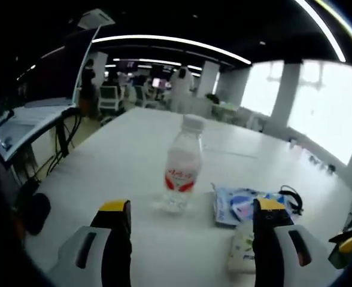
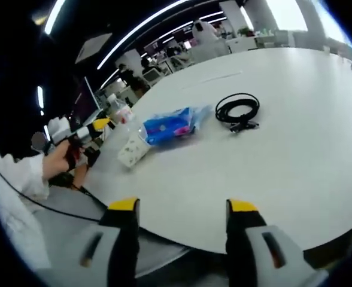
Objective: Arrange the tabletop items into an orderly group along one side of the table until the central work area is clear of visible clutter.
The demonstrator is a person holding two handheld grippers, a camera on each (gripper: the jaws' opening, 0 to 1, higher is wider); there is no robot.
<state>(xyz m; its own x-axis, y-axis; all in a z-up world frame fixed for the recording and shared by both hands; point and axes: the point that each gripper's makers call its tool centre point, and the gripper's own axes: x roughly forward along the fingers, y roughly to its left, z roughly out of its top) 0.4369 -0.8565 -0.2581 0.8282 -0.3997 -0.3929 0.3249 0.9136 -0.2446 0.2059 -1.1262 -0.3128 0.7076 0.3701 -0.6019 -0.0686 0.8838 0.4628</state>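
- In the left gripper view, the left gripper (image 1: pixel 191 224) rises from the bottom edge with its two yellow-tipped jaws spread wide and nothing between them.
- Ahead of those jaws, a clear plastic water bottle (image 1: pixel 182 164) with a white cap and a red-and-white label stands upright on the white table (image 1: pixel 122 155).
- Just to the right of the bottle lies a flat blue packet (image 1: pixel 239 204), and nearer the gripper, beside its right jaw, lies a small white pack (image 1: pixel 243 251).
- Past the blue packet, a coiled black cable (image 1: pixel 291 197) rests on the table.
- In the right gripper view, the right gripper (image 2: pixel 179 209) hangs over the near edge of the table (image 2: pixel 284 155), jaws parted and empty.
- There, the blue packet (image 2: pixel 171 125) sits near the table's left side, with the white pack (image 2: pixel 132 149) just beside it and the bottle (image 2: pixel 121 110) a little beyond.
- The black cable (image 2: pixel 237 110) lies apart from the packet, further toward the table's middle.
- At the left edge of the right gripper view, a person's hand (image 2: pixel 59 158) in a white sleeve holds the left gripper (image 2: pixel 80 133).
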